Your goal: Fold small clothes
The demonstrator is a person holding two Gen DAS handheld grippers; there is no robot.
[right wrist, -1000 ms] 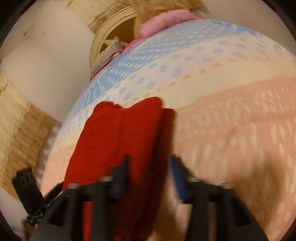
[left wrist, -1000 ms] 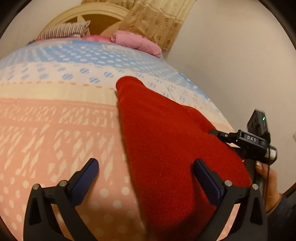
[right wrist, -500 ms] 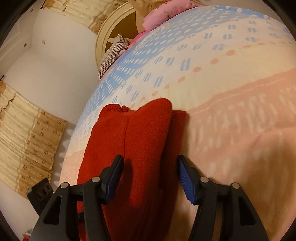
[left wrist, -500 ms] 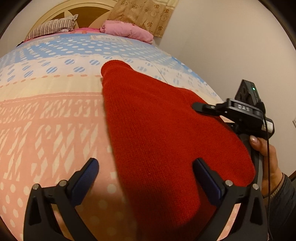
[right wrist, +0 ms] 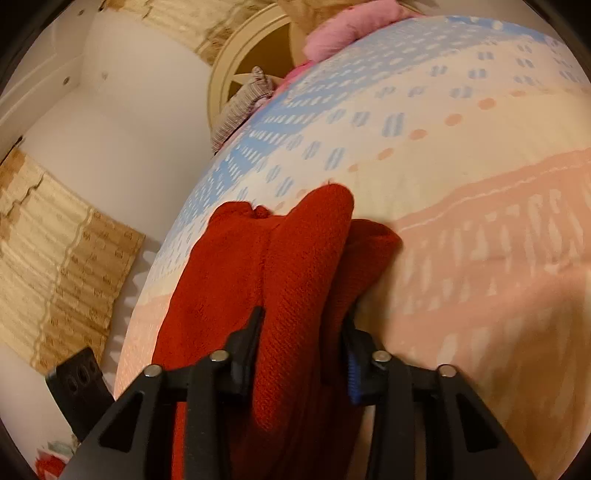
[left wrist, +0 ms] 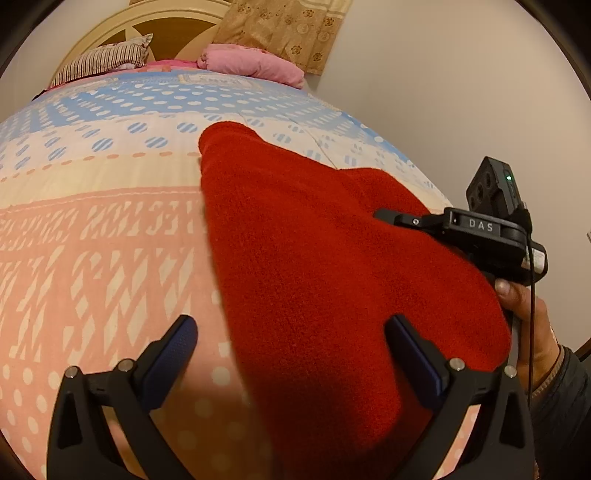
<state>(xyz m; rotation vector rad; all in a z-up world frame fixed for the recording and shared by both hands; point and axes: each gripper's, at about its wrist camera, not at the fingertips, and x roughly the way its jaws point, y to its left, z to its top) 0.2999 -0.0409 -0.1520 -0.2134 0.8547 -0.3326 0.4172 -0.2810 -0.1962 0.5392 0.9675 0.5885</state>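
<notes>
A red knitted garment lies folded lengthwise on the patterned bedspread. My left gripper is open and empty, with its jaws astride the garment's near left edge. My right gripper is shut on a thick fold of the red garment near its end. The right gripper also shows in the left wrist view, reaching in over the garment's right side, held by a hand.
A pink pillow and a striped pillow lie by the round headboard at the far end. A wall runs close along the bed's right side. Beige curtains hang by the bed.
My right gripper's jaws have closed from wide open onto the fold of the red garment. My left gripper stays open and has shifted slightly over the garment's edge.
</notes>
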